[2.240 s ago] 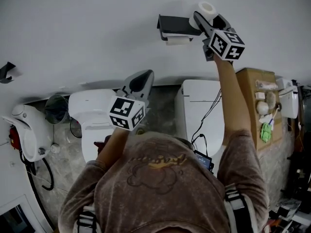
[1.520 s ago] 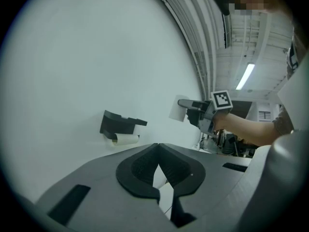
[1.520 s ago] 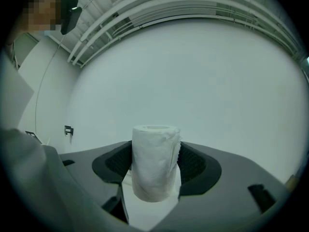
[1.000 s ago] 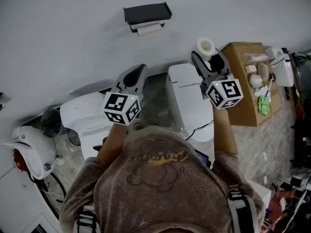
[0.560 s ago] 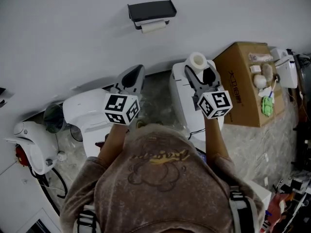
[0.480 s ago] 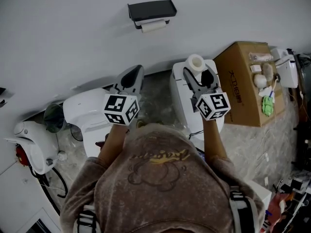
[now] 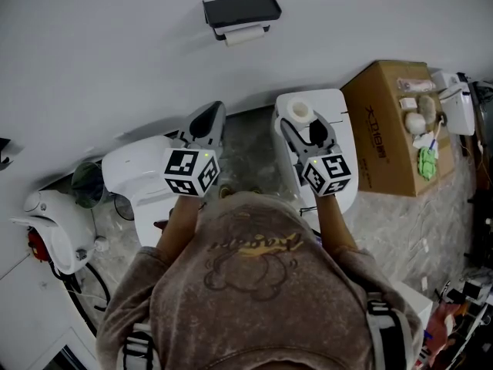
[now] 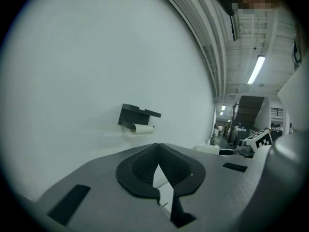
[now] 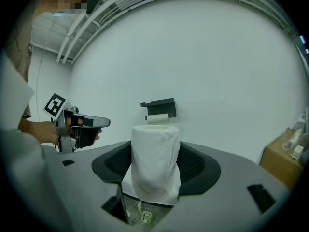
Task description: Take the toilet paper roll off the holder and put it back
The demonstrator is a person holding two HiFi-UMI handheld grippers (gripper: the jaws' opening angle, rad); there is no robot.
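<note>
Two tools are in play. At nine o'clock of the person, the left tool (image 8: 157, 147) has its pads meeting at the tips with nothing between them, pointed at the wall. At twelve o'clock on that wall is the black holder (image 7: 240, 8), with a white cylinder (image 7: 243, 35) under its shelf; whether that is a spindle or a second roll I cannot tell.

At one o'clock, well below the holder, the right tool (image 9: 155, 151) is closed on the toilet paper roll (image 7: 299, 112). The roll stands upright, with a pad pressed on each side of its wall and the core opening facing up, above a white toilet (image 7: 339, 172). At three o'clock sits a cardboard box (image 7: 383, 126).

The roll should be very light, soft and easily crushed. Its paper gives good friction, so a gentle squeeze ought to do. Gripping across the middle of the wall, as here, seems right because it leaves the core free for the holder.
</note>
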